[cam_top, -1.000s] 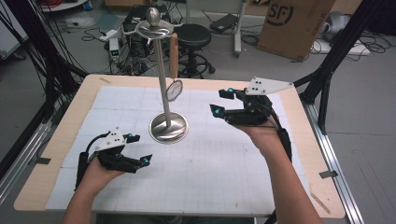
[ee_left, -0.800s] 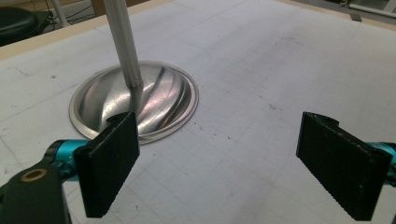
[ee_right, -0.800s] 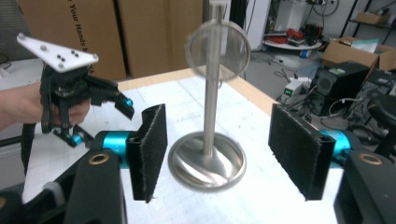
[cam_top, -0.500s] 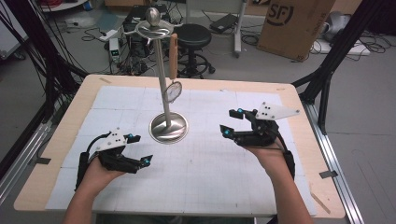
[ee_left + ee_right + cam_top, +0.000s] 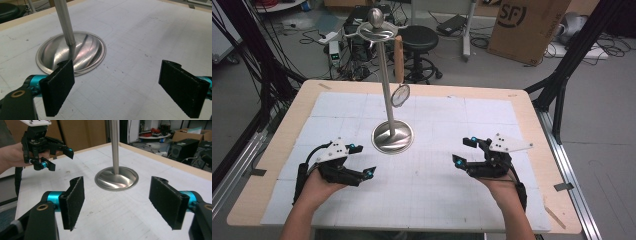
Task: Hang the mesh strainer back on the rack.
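Steel stand (image 5: 391, 100), pole upright, between grippers.

I see: metal stand (image 5: 392, 136) | round shiny dished base, slim upright pole, ring top with knob | centre of frame on tabletop (image 5: 437, 190) | small round disc (image 5: 400, 95) hanging beside pole, upper centre

The stand (image 5: 392, 136) was polished silver, its round base streaked with bright and dark reflections. A white mat (image 5: 437, 165) ruled with a faint grey grid covered the pale wood counter (image 5: 532, 115). Both tongs, left (image 5: 362, 160) and right (image 5: 464, 150), were black with turquoise accents and white top plates; their pads (image 5: 75, 202) were matt black and coarse-grained. The cardboard box (image 5: 527, 25) was brown with dark lettering.
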A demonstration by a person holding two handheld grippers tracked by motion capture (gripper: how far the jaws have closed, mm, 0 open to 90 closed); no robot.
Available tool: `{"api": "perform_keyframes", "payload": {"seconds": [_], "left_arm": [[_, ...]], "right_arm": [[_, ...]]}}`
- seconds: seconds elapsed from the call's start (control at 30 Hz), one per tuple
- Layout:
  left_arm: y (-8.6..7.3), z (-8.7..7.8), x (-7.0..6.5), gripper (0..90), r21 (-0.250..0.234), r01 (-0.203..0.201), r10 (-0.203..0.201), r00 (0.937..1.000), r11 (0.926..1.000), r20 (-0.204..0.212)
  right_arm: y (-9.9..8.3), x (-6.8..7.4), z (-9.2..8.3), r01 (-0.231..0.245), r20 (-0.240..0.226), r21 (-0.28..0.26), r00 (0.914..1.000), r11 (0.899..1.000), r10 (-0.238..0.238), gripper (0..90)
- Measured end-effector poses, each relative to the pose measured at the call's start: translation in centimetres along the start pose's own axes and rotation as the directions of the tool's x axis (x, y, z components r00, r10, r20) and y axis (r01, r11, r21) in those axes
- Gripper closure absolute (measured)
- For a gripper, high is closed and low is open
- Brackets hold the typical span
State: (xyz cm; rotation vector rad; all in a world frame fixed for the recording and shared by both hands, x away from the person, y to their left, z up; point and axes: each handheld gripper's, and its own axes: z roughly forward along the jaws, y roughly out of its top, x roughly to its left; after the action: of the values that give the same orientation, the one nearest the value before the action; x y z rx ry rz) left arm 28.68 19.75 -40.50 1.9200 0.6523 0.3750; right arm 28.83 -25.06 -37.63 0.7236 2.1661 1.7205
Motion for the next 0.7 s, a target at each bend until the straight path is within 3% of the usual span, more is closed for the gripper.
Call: {"api": "perform_keyframes", "payload": {"seconds": [0.2,0.53,0.7], "left_arm": [[-0.1,0.1,0.0,13.9,0.005,-0.004,0.004,1.0,1.0,-0.001],[-0.1,0.3,-0.1,14.0,0.008,-0.005,0.005,1.0,1.0,0.002],[-0.1,0.4,-0.1,14.0,0.009,-0.004,0.004,1.0,1.0,0.004]], "right_arm": [[-1.8,0.4,0.0,0.008,0.018,0.021,0.9998,1.0,-0.009,27.2],[-3.1,0.4,0.1,0.024,0.031,0.073,0.9992,0.997,-0.026,26.5],[-3.7,0.2,0.2,0.004,0.03,0.078,0.9995,0.997,-0.006,25.2]]}}
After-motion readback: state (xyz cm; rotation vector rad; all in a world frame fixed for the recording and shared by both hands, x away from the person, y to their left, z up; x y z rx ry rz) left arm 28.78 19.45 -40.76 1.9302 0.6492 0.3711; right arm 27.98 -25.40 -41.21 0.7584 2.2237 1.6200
